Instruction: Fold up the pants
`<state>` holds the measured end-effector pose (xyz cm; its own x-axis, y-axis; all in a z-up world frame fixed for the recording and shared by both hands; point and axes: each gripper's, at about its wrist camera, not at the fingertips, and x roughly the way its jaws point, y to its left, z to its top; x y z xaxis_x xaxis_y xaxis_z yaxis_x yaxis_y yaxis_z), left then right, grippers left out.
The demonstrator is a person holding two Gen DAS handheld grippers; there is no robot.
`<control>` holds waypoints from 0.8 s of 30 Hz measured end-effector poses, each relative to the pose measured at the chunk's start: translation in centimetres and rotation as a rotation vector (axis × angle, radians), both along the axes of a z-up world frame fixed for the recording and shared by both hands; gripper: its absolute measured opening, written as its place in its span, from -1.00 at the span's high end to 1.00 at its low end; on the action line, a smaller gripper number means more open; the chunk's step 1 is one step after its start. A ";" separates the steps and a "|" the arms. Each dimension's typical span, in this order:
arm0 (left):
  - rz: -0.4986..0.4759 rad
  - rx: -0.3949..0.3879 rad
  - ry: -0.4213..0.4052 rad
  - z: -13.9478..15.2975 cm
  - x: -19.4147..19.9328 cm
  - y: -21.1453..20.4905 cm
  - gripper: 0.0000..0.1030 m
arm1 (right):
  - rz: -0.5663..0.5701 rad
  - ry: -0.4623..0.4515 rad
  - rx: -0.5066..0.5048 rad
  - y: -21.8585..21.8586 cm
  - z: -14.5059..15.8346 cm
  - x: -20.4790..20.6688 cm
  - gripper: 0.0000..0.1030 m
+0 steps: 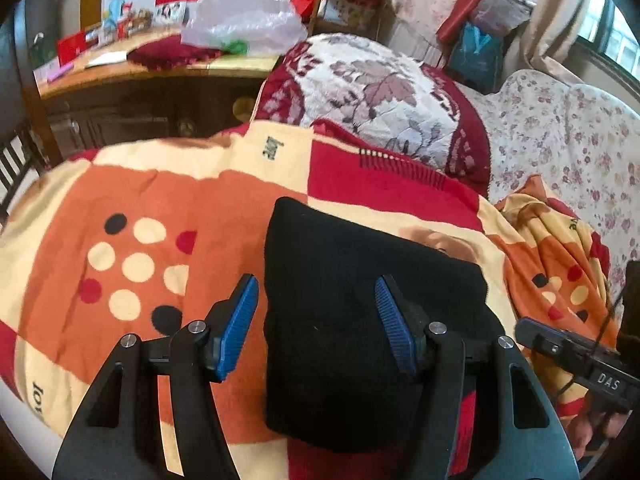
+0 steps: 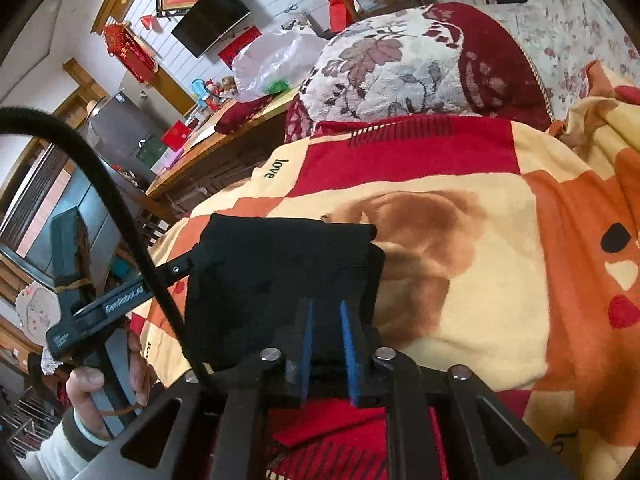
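While the black pants (image 1: 360, 320) lie as a compact folded bundle at the lower centre of the frame on the orange-and-cream blanket (image 1: 132, 208) of the bed, I have my left gripper (image 1: 316, 320) standing wide over them, pads clear of the cloth. My right gripper (image 2: 326, 340) is nearly closed at their near edge; whether it pinches fabric I cannot tell. I judge them soft, light and floppy, so I would grip through all layers at a folded edge
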<state>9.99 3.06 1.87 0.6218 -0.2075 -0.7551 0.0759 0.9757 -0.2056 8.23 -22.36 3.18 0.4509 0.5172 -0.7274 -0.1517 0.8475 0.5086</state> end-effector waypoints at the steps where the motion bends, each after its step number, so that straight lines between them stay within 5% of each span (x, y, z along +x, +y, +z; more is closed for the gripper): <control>1: -0.003 0.007 -0.011 0.3 -0.4 -0.2 -0.17 | -0.002 -0.001 -0.002 0.2 0.0 -0.1 0.70; 3: -0.005 0.017 -0.022 0.5 -0.9 -0.4 -0.17 | -0.004 -0.003 -0.005 0.7 0.0 -0.3 0.64; 7: -0.017 0.020 -0.031 0.8 -1.7 -0.6 -0.17 | -0.015 -0.005 0.020 1.1 0.1 -0.5 0.19; 15: -0.028 -0.010 -0.002 0.4 -2.4 -0.4 -0.17 | -0.017 -0.011 0.013 1.6 0.6 -0.7 0.12; 24: -0.048 -0.154 0.073 -0.5 -1.4 1.9 -0.26 | -0.029 0.028 0.020 0.6 -0.4 0.6 -0.04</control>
